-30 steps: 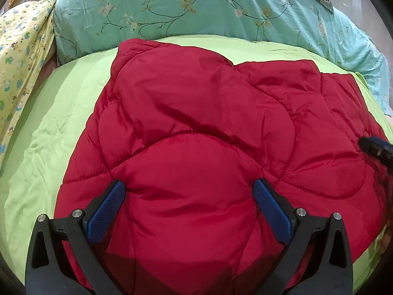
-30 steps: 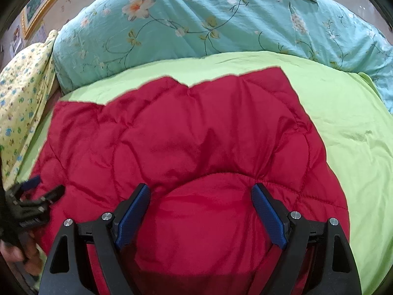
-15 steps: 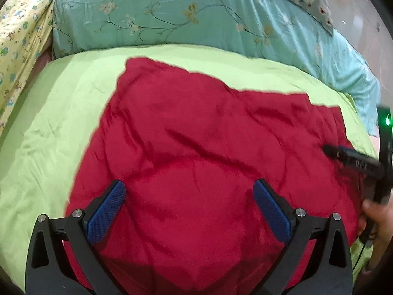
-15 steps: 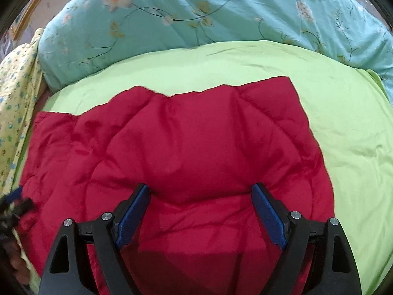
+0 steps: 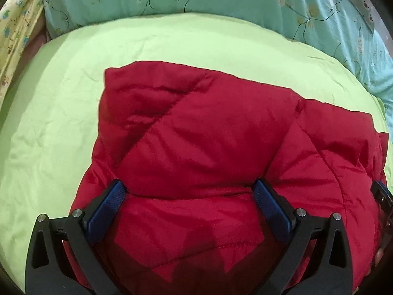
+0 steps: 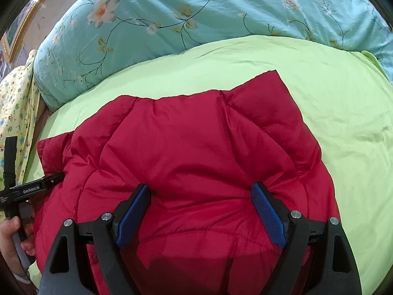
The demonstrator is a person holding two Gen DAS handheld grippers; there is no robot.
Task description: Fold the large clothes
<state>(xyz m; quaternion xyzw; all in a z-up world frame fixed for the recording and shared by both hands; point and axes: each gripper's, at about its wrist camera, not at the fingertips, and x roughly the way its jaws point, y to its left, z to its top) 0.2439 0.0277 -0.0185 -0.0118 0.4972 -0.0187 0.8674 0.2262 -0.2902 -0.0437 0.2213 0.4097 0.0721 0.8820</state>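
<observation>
A red quilted puffer jacket point(image 5: 221, 135) lies bunched in a thick, folded pile on the lime-green bedsheet point(image 5: 49, 123). My left gripper point(image 5: 190, 191) is open, its blue pads dug into the near part of the jacket, with a puffy bulge rising between them. My right gripper point(image 6: 200, 194) is open too and presses into the jacket point(image 6: 196, 147) the same way. In the right wrist view the left gripper point(image 6: 32, 189) touches the jacket's left edge, with a hand point(image 6: 9, 231) on its handle. The right gripper's tip point(image 5: 382, 204) shows at the left wrist view's right edge.
A teal floral quilt point(image 6: 196, 12) is rolled along the far side of the bed. Yellow patterned cloth point(image 6: 17, 103) hangs at the left. Bare green sheet point(image 6: 356, 123) lies right of and beyond the jacket. A gilt frame point(image 6: 27, 19) is on the wall.
Both views have shifted over the jacket and the pads now sink into it, raising a bulge between them. The jacket looks more compact, with more green sheet showing at the left. Jaw widths are unchanged.
</observation>
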